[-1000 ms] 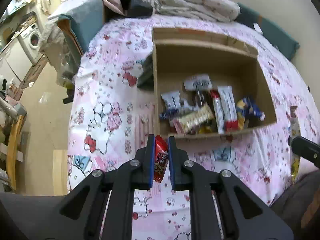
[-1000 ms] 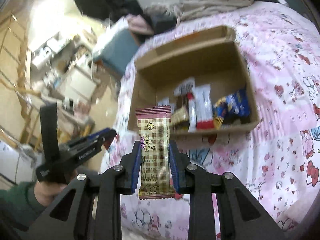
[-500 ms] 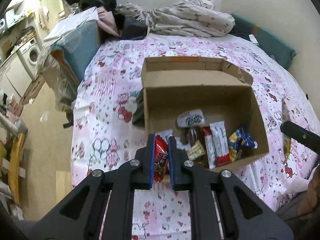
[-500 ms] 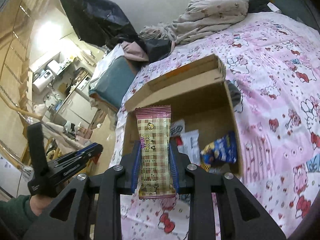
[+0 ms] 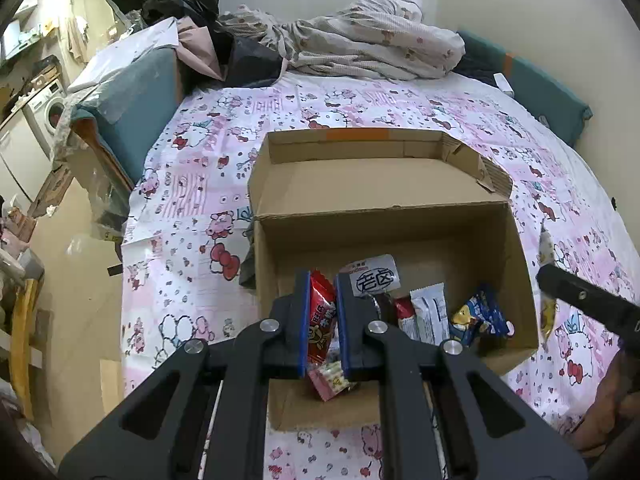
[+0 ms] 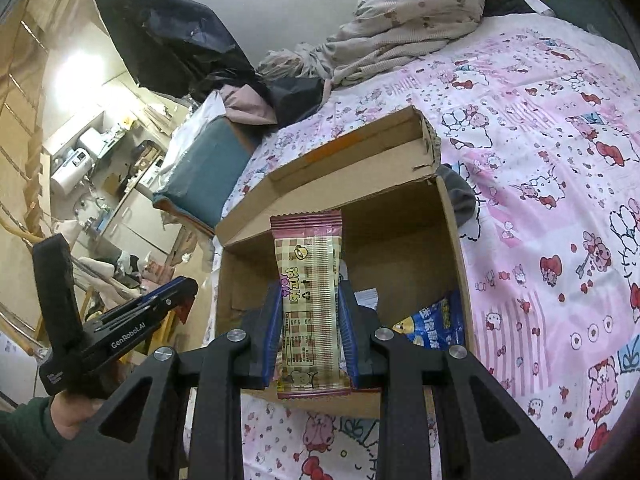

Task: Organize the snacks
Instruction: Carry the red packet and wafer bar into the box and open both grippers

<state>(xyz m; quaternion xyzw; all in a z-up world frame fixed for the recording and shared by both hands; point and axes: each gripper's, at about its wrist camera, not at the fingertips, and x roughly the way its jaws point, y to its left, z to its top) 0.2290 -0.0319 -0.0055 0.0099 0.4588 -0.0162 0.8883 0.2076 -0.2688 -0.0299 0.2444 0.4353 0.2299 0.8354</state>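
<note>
An open cardboard box (image 5: 376, 240) lies on a pink cartoon-print bedsheet and holds several snack packets, among them a blue one (image 5: 480, 316) and a white one (image 5: 430, 310). My left gripper (image 5: 322, 304) is shut on a small red snack packet (image 5: 320, 316), held over the box's near left part. My right gripper (image 6: 310, 320) is shut on a tall beige checkered wafer packet (image 6: 310, 300), upright in front of the box (image 6: 400, 216). The right wrist view shows the left gripper (image 6: 168, 300) at left, in a hand with a green sleeve.
A crumpled beige blanket (image 5: 360, 40) and dark clothes lie at the bed's far end. A teal cushion (image 5: 128, 96) borders the bed's left edge, with the floor and a washing machine (image 5: 48, 112) beyond. A teal pad (image 5: 540, 88) lines the right wall.
Both grippers have moved forward over the box, each with its packet still held. The box now looks nearer and lower in both views.
</note>
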